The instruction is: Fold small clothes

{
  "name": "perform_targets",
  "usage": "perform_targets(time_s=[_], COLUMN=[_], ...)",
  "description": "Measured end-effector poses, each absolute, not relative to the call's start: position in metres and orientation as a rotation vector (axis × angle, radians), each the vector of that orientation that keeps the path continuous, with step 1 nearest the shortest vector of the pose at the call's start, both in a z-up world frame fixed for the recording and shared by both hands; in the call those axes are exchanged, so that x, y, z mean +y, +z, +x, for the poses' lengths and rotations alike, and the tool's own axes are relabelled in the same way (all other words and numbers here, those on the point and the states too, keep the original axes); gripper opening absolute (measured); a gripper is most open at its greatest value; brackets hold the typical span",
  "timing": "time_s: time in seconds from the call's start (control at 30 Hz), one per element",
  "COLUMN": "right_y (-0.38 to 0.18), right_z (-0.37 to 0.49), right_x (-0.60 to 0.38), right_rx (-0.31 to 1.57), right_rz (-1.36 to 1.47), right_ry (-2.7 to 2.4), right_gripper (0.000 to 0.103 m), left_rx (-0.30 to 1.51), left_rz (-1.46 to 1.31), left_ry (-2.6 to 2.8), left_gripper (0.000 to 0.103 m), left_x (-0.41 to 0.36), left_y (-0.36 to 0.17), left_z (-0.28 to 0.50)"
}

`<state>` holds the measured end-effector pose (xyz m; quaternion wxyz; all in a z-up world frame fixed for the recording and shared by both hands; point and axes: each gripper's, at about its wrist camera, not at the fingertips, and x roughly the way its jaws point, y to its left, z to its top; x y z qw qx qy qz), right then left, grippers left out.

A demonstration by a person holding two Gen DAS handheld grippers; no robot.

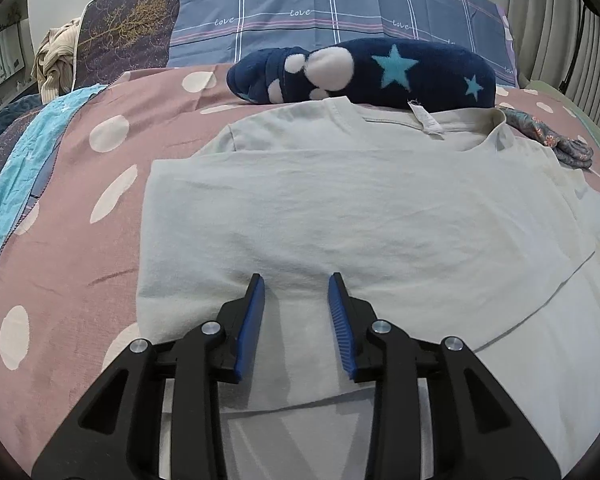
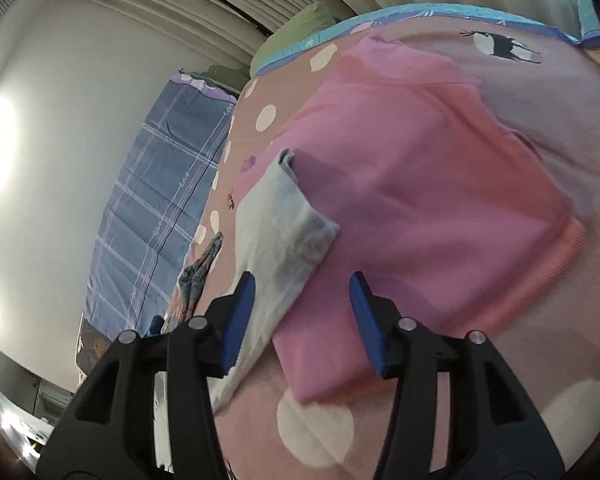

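A white T-shirt [image 1: 340, 208] lies flat on the pink dotted bedcover [image 1: 80, 240], collar and label at the far side, its left side folded over. My left gripper [image 1: 295, 278] is open, its fingertips resting on the shirt's near part with only flat cloth between them. In the tilted right wrist view, a folded pink garment [image 2: 420, 200] lies on the bedcover [image 2: 540, 80]. My right gripper [image 2: 302, 278] is open above its near edge. A strip of white cloth [image 2: 284, 224] hangs loose along the left finger's blue pad [image 2: 240, 308].
A navy plush item with stars [image 1: 380, 68] lies just beyond the shirt's collar. Behind it stands a blue plaid pillow [image 1: 300, 8]. A floral cloth [image 1: 556, 140] is at the right, a turquoise blanket [image 1: 20, 160] at the left, and beige clothes [image 1: 56, 60] at the far left.
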<state>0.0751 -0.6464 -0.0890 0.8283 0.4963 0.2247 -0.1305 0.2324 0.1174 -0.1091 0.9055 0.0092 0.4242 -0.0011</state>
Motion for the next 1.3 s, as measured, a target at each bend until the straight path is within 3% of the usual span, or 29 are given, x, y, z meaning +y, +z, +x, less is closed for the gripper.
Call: perform_targets(time_s=[0.03, 0.1, 0.13, 0.17, 0.37, 0.5, 0.6, 0.77, 0.9, 1.03, 1.13, 1.3], right_y=[-0.089, -0.084, -0.077, -0.07, 0.021, 0.039, 0.02, -0.063, -0.105, -0.11, -0.106, -0.112], right_z=[0.079, 0.082, 0.083, 0.081, 0.128, 0.173, 0.203, 0.218, 0.216, 0.214, 0.202, 0.201], right_x=[-0.646, -0.643, -0.637, -0.629, -0.493, -0.378, -0.279, -0.167, -0.154, -0.149, -0.143, -0.136], right_rx=[0.472, 0.472, 0.465, 0.447, 0.352, 0.404, 0.506, 0.77, 0.883, 0.903, 0.896, 0.911], right_rz=[1.054, 1.041, 1.019, 1.003, 0.725, 0.602, 0.479, 0.352, 0.317, 0.271, 0.233, 0.206], right_ry=[-0.284, -0.338, -0.368, -0.362, 0.0, 0.28, 0.455, 0.594, 0.588, 0.607, 0.639, 0.642], right_gripper=[0.049, 0.023, 0.019, 0.005, 0.005, 0.005, 0.005, 0.005, 0.005, 0.008, 0.019, 0.02], left_rx=[0.876, 0.874, 0.874, 0.874, 0.873, 0.87, 0.869, 0.868, 0.869, 0.878, 0.875, 0.951], left_rz=[0.019, 0.017, 0.014, 0.012, 0.027, 0.011, -0.009, -0.042, -0.08, -0.147, -0.266, -0.346], left_ry=[-0.002, -0.005, -0.006, -0.007, -0.001, -0.008, -0.018, -0.045, -0.118, -0.18, -0.327, -0.475], left_gripper=[0.036, 0.036, 0.036, 0.036, 0.036, 0.036, 0.037, 0.042, 0.062, 0.063, 0.065, 0.068], left_x=[0.117, 0.118, 0.118, 0.118, 0.117, 0.119, 0.122, 0.126, 0.125, 0.115, 0.101, 0.064], left_y=[-0.109, -0.109, -0.109, -0.109, -0.109, -0.109, -0.108, -0.108, -0.105, -0.094, -0.084, -0.091], left_z=[0.232, 0.232, 0.232, 0.232, 0.232, 0.232, 0.232, 0.232, 0.232, 0.228, 0.222, 0.229])
